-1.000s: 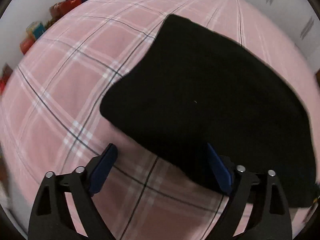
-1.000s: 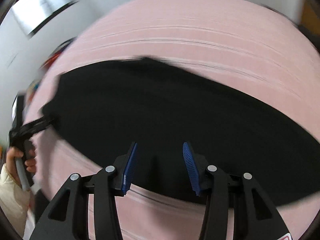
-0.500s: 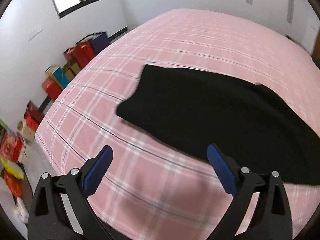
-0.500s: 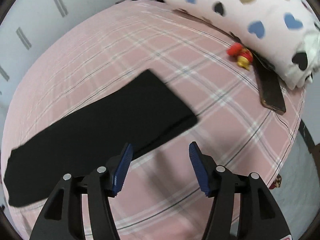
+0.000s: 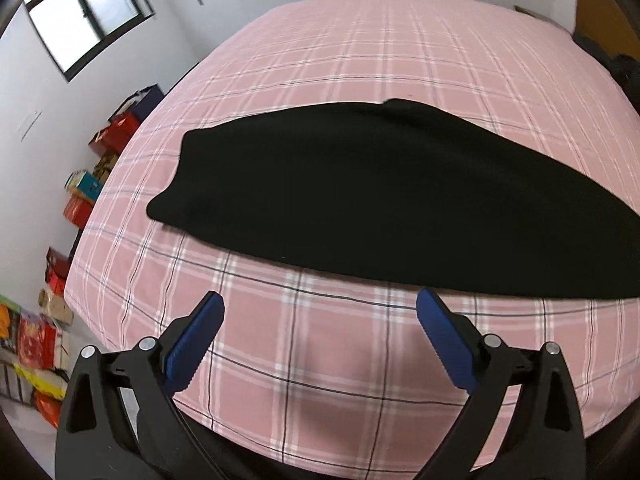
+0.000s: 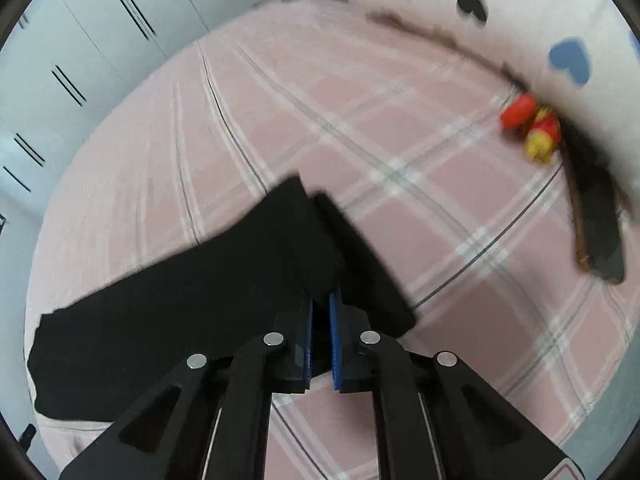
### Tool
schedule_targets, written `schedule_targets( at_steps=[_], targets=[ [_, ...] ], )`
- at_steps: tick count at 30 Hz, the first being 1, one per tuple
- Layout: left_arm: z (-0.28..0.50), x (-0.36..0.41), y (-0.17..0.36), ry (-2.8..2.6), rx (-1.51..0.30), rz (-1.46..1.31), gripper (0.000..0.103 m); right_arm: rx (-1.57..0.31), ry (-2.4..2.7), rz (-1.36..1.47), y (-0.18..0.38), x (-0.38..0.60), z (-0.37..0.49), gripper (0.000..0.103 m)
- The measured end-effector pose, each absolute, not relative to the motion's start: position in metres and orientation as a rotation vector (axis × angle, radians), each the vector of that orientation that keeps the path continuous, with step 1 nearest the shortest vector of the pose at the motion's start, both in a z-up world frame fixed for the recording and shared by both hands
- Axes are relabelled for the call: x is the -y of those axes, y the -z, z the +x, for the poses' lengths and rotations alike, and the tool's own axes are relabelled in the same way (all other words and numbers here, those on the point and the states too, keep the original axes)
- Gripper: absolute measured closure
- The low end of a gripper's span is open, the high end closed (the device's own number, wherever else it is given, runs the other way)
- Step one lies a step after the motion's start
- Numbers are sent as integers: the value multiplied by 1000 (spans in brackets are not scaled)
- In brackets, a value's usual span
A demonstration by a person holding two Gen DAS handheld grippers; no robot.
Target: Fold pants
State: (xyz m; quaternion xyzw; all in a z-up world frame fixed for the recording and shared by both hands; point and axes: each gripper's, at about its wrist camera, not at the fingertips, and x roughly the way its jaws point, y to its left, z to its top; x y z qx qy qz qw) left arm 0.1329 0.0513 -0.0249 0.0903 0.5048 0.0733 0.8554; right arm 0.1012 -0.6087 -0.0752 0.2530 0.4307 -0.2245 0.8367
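On pink plaid bed [image 5: 360, 60], black pants [image 5: 400, 200] lie long & flat, legs stacked: 1st fold looks done. My right gripper [image 6: 319, 300] is pinched on pants' cuff end; left gripper [image 5: 320, 316] gapes wide, empty, just short of pants' near edge. Crosswise folds left, I reckon.

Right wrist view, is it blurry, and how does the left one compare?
Right wrist view: motion blur smears the heart-print pillow and red toy, while the right gripper, shut on the black pants, stays sharp. Left wrist view: crisp, the fisheye bowing the plaid bedsheet; the left gripper is open.
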Motion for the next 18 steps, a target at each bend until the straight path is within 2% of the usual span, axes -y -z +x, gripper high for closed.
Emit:
schedule_targets(
  at_steps=[2,4,5,6,7,8,9,13,18],
  targets=[
    [133,-47,26,-148,-1061,195,8,-959,484,501,88,611,101,95],
    [134,-45,31,-143,-1080,187,8,-1071,487,498,113,612,107,85],
    [135,-43,33,-142,-1091,183,8,-1048,489,493,110,610,104,84],
    [134,-43,34,-137,-1102,174,8,-1030,499,503,105,608,100,73],
    [133,-43,32,-133,-1100,169,8,-1014,516,522,99,608,97,45],
    [131,-44,31,-128,-1094,166,8,-981,554,543,93,606,90,33],
    [130,-43,30,-123,-1092,166,8,-967,565,550,91,606,86,29],
    [126,-39,26,-104,-1070,186,8,-997,572,563,98,605,84,30],
    [116,-24,16,-92,-1014,251,8,-981,601,752,121,620,87,26]
  ],
)
